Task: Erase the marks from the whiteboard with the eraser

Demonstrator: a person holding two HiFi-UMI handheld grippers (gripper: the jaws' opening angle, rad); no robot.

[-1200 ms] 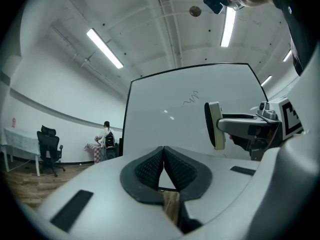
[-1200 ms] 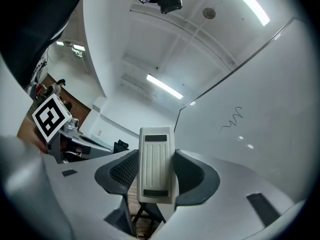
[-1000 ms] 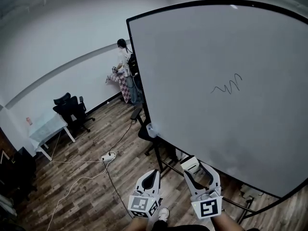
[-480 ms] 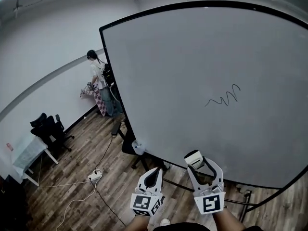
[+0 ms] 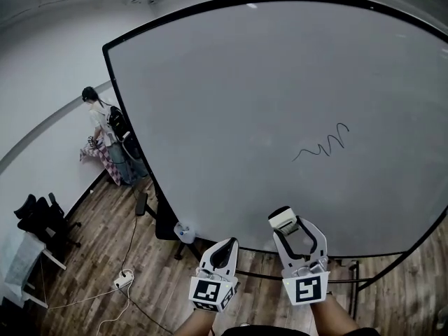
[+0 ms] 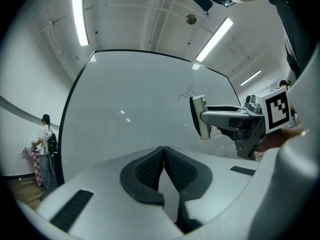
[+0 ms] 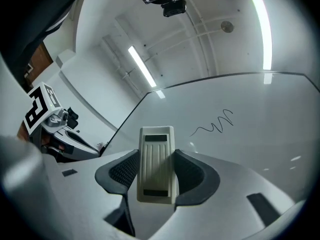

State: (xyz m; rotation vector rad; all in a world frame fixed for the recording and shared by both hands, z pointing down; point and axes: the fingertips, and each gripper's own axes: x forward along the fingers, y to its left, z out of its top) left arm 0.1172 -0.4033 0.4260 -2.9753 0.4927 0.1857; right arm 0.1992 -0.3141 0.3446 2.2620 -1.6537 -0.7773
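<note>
A large whiteboard (image 5: pixel 266 96) on a black stand fills the head view, with one black squiggly mark (image 5: pixel 322 145) right of its middle. The same mark (image 7: pixel 215 125) shows ahead in the right gripper view. My right gripper (image 5: pixel 292 231) is shut on a white eraser (image 5: pixel 283 219), held low in front of the board's bottom edge, below and left of the mark. The eraser (image 7: pixel 158 164) stands upright between the pads. My left gripper (image 5: pixel 222 249) hangs beside it on the left, shut with nothing in it; its pads (image 6: pixel 150 171) meet.
A person (image 5: pixel 105 128) stands far left by the wall next to a checked cloth. A black office chair (image 5: pixel 42 219) and a white table (image 5: pixel 17 261) stand lower left. A power strip (image 5: pixel 123 280) with cables lies on the wooden floor. A small cup (image 5: pixel 183 231) hangs at the board's lower left.
The view has swung left to right, so the whiteboard now fills more of it. Both grippers have risen slightly toward the board's bottom edge, the eraser still held.
</note>
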